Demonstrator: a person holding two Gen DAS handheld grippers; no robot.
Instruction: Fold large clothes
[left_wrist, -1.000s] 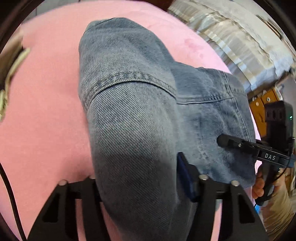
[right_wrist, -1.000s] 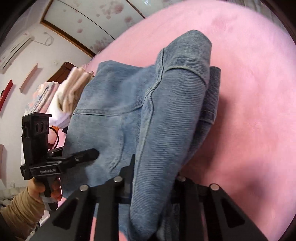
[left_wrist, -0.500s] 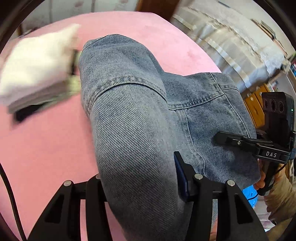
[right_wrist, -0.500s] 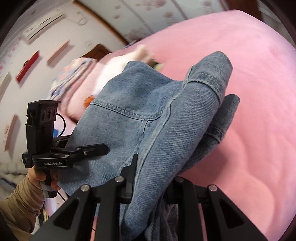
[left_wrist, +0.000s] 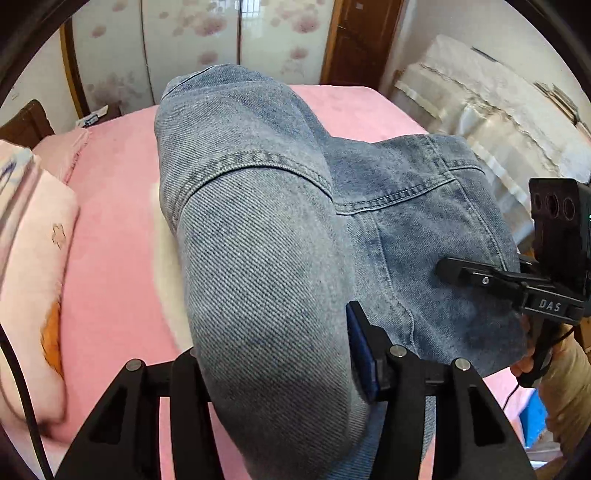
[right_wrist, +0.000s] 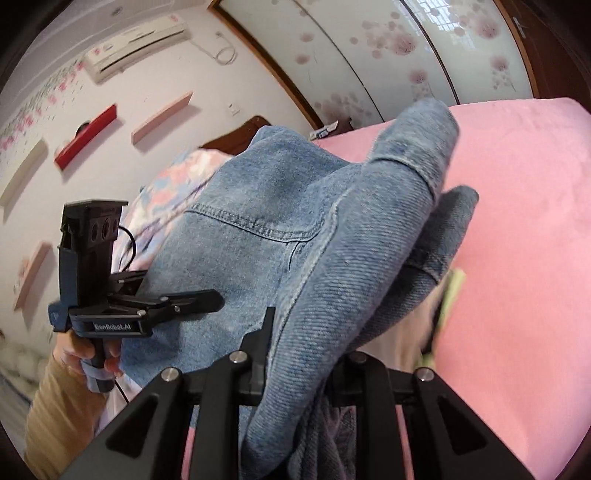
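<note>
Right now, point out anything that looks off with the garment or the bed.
Nothing is spilled or torn. The denim garment hangs bunched off the pink bed, pinched by the left hand-held gripper and right hand-held gripper. One cuffed end sticks up untidily.

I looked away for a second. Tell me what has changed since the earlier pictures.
Both grippers carried the denim garment up off the pink bed: the earlier views looked down on the cover, now wardrobe doors and the wall show. Unchanged: left gripper and right gripper stay clamped on the same bunched folds.
</note>
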